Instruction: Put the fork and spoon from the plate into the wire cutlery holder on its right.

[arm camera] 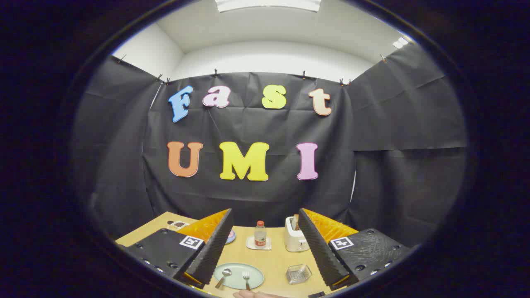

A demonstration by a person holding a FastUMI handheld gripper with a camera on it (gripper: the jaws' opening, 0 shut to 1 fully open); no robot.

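Legible markings: none confirmed. Each finger of the gripper (265,248) carries a square black-and-white coded tag, one on the left finger body (191,241) and one on the right (342,243); these are patterns, not text. The bottle (260,234) on the desk (273,260) bears a red label, too small to read. The jaws stand wide apart.
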